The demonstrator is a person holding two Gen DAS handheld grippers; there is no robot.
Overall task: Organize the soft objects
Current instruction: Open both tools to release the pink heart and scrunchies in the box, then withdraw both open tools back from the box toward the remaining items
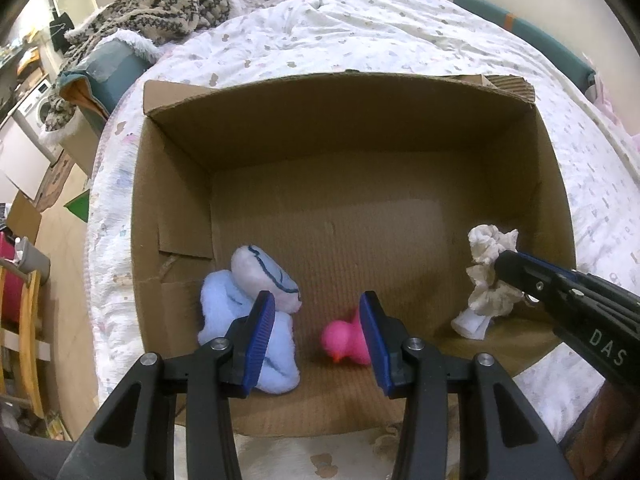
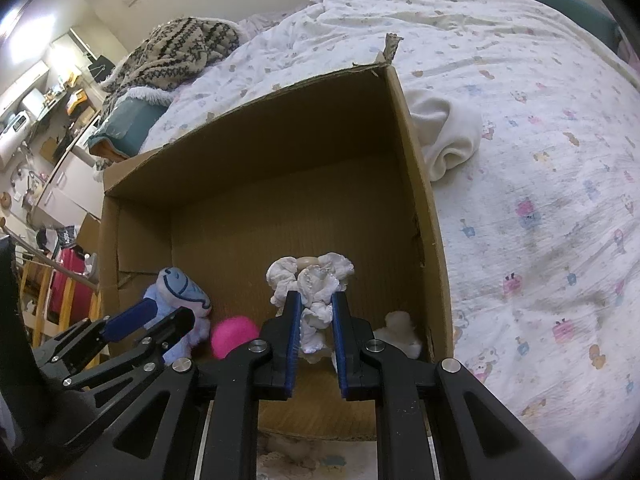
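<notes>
An open cardboard box (image 1: pixel 328 116) sits on the bed. Inside it lie a light blue plush toy (image 1: pixel 256 304) and a pink rubber duck (image 1: pixel 344 338) near the front. My left gripper (image 1: pixel 318 330) is open and empty, low in the box between the plush and the duck. My right gripper (image 2: pixel 316 320) is shut on a crumpled white scrunchie (image 2: pixel 310 280) and holds it over the box's right side; it shows in the left wrist view (image 1: pixel 490 268) too. A small white soft item (image 2: pixel 400 330) lies in the box's front right corner.
A cream cloth bundle (image 2: pixel 446 136) lies on the patterned bedsheet (image 2: pixel 540 200) just right of the box. A knitted patterned blanket (image 1: pixel 160 4) is heaped at the bed's far left. Furniture and clutter stand on the floor at left.
</notes>
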